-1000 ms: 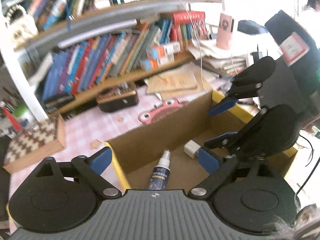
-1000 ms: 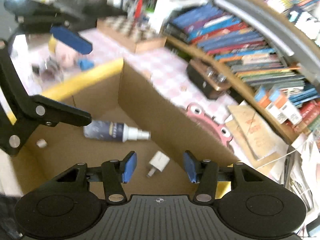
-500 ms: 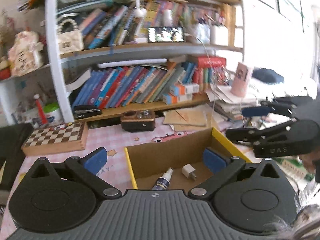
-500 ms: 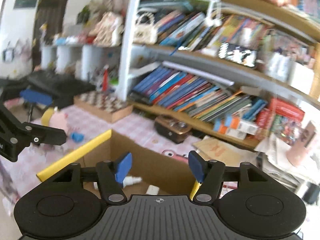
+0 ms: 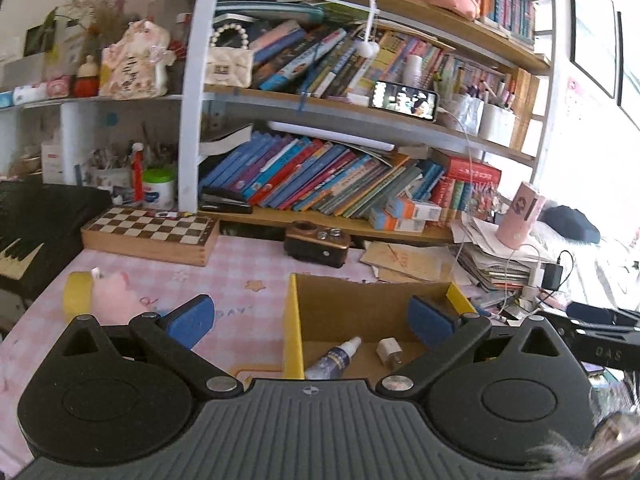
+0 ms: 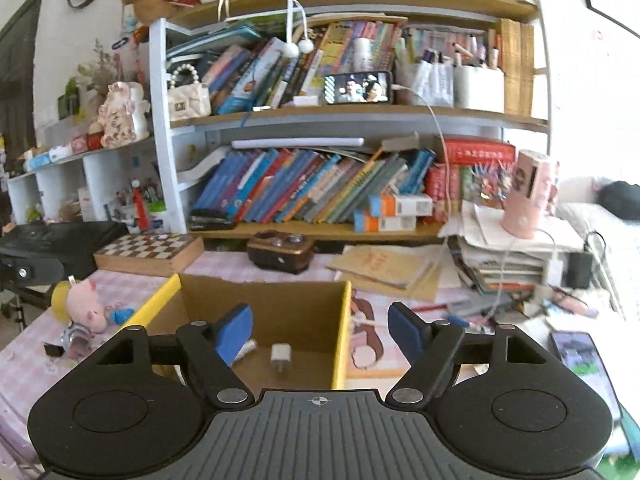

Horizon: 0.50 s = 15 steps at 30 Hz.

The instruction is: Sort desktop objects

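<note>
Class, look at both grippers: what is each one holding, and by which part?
Nothing. The left gripper is open and empty; the right gripper has empty, opening jaws.

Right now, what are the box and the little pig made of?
The box looks like plain cardboard: dull brown walls, with yellow tape along its edges. The pig seems to be soft plush fabric: its pink surface looks fuzzy and matte, though the picture is too coarse to be sure.
</note>
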Motion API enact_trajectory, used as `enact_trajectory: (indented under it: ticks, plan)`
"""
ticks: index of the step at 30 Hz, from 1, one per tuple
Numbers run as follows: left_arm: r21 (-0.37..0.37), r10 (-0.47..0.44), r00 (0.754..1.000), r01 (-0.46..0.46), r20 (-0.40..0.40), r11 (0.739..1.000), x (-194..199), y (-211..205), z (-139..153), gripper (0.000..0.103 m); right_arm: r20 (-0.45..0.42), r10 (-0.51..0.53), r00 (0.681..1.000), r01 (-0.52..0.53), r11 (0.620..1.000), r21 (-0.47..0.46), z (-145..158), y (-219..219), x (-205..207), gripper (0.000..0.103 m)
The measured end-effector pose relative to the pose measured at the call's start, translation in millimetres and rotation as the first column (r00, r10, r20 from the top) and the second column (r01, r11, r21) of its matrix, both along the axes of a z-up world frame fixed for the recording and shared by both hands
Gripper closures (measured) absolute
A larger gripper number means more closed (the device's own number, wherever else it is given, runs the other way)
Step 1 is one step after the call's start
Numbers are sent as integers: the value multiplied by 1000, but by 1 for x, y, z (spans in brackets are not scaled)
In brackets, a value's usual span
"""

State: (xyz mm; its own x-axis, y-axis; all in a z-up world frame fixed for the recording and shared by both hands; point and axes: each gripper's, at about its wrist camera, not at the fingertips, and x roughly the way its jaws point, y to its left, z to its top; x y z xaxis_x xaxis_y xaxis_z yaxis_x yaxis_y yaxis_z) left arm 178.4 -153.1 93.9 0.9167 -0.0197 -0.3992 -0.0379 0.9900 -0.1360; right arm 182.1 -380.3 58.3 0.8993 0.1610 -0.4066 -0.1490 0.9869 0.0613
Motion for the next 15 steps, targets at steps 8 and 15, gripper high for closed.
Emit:
enact_trajectory:
  ticks: [8,15]
  plan:
    - [-1,61,997,-61,-38,998,-19,5,-21,0,-90,-2,996,3,1000,7,-29,16,-24,20]
    - [65,34,995,-28,-89,997,-36,3,-43,0,-161,9,987,-8,1000,7,-45,28,-33,19]
